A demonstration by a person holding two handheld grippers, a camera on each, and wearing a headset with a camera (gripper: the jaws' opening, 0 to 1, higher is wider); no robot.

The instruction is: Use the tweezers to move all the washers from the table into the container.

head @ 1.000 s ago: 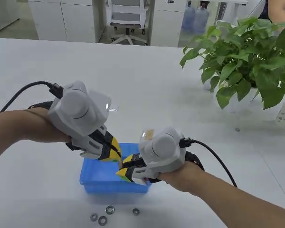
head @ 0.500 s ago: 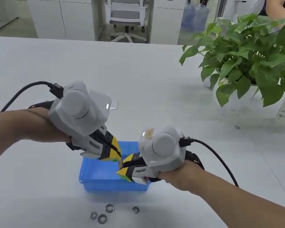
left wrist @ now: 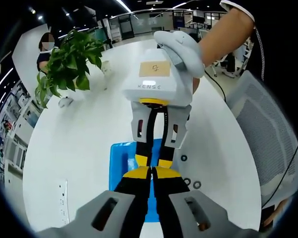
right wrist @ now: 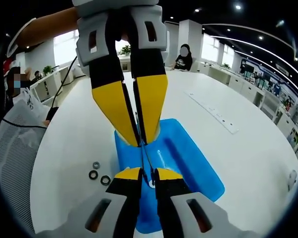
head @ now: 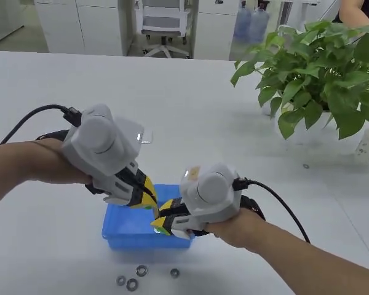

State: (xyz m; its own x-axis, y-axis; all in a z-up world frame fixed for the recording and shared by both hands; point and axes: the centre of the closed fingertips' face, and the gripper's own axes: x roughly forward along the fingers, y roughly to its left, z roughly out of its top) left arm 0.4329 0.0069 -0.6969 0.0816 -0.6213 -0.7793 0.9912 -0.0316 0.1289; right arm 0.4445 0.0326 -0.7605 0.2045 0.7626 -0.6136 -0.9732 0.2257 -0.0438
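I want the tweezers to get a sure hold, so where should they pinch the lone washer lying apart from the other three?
Probably its rim: one tip through the hole, one outside, coming straight down, since the washer lies flat on the table.

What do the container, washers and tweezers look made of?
The container: likely plastic, glossy blue with soft highlights on moulded walls. The washers: probably metal, small grey rings with dull shine. The tweezers: seemingly thin metal, too fine to confirm.
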